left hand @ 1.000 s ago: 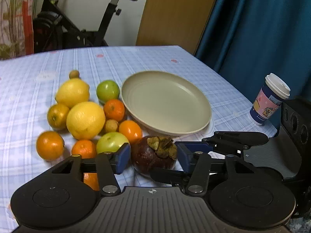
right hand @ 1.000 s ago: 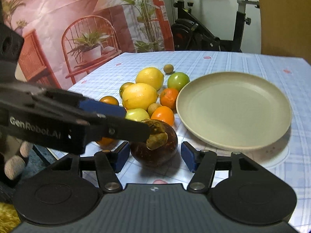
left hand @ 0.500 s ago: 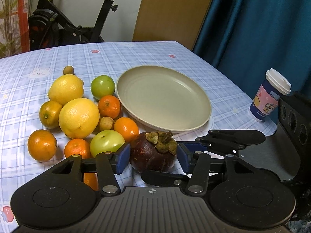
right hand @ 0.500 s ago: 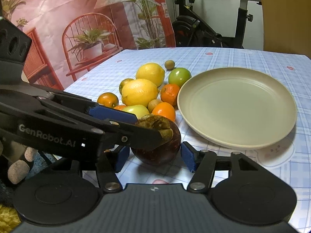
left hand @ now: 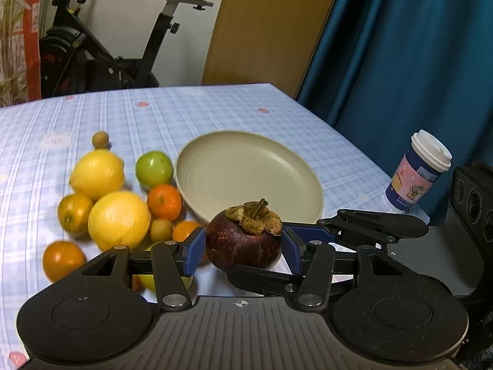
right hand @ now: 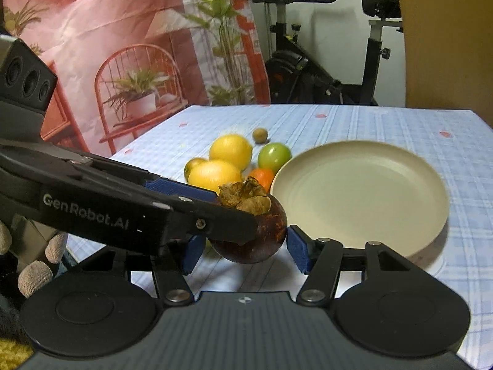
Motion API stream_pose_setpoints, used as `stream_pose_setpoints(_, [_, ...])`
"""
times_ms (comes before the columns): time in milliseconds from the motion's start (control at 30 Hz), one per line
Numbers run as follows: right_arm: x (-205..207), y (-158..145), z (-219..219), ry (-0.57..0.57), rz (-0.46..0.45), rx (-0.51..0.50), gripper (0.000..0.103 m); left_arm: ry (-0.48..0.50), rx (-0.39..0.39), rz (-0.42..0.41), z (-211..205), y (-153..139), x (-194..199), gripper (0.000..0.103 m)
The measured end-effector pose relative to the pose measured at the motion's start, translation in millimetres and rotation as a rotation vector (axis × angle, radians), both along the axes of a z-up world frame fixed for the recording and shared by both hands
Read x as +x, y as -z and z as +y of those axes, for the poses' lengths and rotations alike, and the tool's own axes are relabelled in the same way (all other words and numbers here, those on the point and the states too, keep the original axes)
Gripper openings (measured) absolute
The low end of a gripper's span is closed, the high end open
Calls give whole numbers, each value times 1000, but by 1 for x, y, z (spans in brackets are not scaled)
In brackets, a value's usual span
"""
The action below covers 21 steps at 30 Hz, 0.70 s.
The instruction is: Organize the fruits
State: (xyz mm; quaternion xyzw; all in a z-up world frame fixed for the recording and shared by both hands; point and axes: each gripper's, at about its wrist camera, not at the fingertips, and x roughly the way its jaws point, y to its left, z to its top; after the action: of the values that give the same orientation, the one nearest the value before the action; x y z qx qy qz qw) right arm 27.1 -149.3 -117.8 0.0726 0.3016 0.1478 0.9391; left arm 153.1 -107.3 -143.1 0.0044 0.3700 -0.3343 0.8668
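Both grippers — left gripper, right gripper — are clamped on the mangosteen, now raised off the bench — the plate is likely next.

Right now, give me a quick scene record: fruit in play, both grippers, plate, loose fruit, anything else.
fruit in play: mangosteen, in front of the plate
left gripper: pads against both sides of the mangosteen
right gripper: around the same mangosteen, crossing the left gripper; one pad touches it, the other is hidden
plate: empty, flat on the tablecloth
loose fruit: lemons, oranges and a green fruit, clustered left of the plate in the left wrist view
other: lidded cup, right of the plate
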Motion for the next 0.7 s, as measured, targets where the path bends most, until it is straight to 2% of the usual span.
stream_pose_setpoints(300, [19, -12, -9, 41, -26, -39, 60, 6, -29, -19, -13, -9, 25, 57])
stream_pose_setpoints(467, [47, -8, -16, 52, -28, -89, 60, -12, -43, 20, -22, -2, 62, 57])
stream_pose_setpoints(700, [92, 10, -23, 49, -7, -146, 60, -48, 8, 32, -37, 11, 98, 57])
